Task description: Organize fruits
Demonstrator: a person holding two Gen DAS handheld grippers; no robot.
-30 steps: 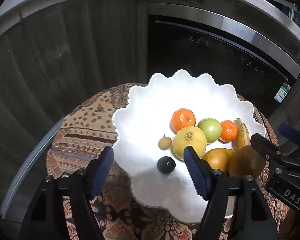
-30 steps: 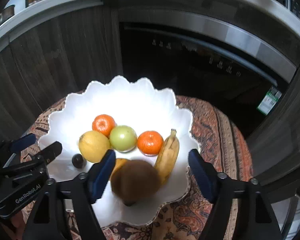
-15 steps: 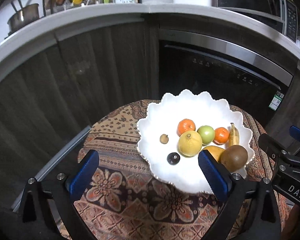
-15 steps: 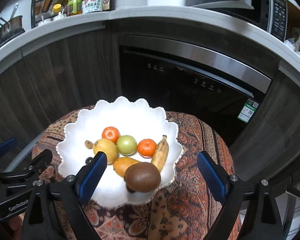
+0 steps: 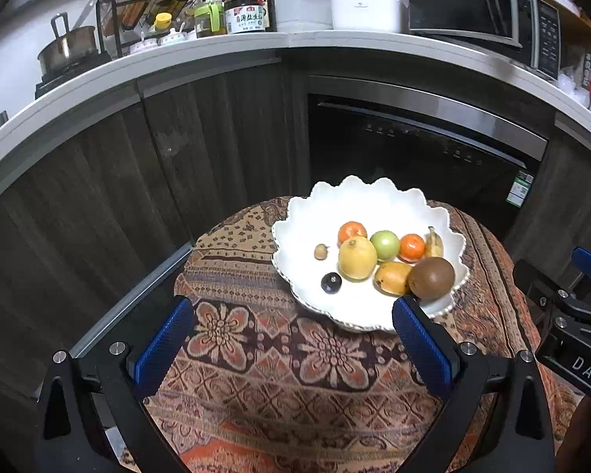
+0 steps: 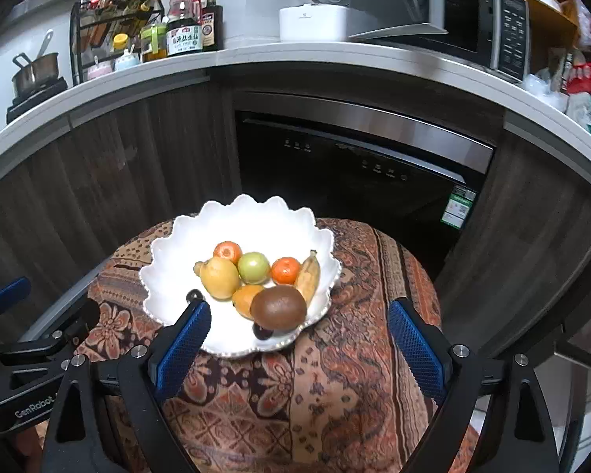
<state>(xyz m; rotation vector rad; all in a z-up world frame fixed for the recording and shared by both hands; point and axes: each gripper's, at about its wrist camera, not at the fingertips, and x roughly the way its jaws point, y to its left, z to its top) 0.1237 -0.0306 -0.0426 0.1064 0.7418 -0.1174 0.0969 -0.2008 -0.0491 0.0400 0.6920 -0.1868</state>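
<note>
A white scalloped bowl [image 5: 358,201] [image 6: 256,216] stands on a round table with a patterned cloth [image 5: 295,354]. In it lie a brown kiwi [image 5: 431,278] [image 6: 278,307], a yellow lemon [image 5: 357,258], a green apple [image 5: 385,245], two tangerines [image 5: 352,231], a banana [image 6: 308,274], a mango [image 5: 392,278], a dark plum [image 5: 331,282] and a small brown fruit [image 5: 320,251]. My left gripper [image 5: 295,339] is open and empty, near the bowl's front. My right gripper [image 6: 299,339] is open and empty, just short of the kiwi.
Dark wood cabinets and a built-in dishwasher [image 5: 413,149] curve behind the table. The countertop above holds bottles [image 5: 244,4], a pot [image 5: 67,51], a rice cooker [image 5: 368,4] and a microwave [image 6: 472,19].
Both grippers have pulled back and up from the bowl, so more of the table and the counter shows. The kiwi now rests in the bowl, clear of my right fingers.
</note>
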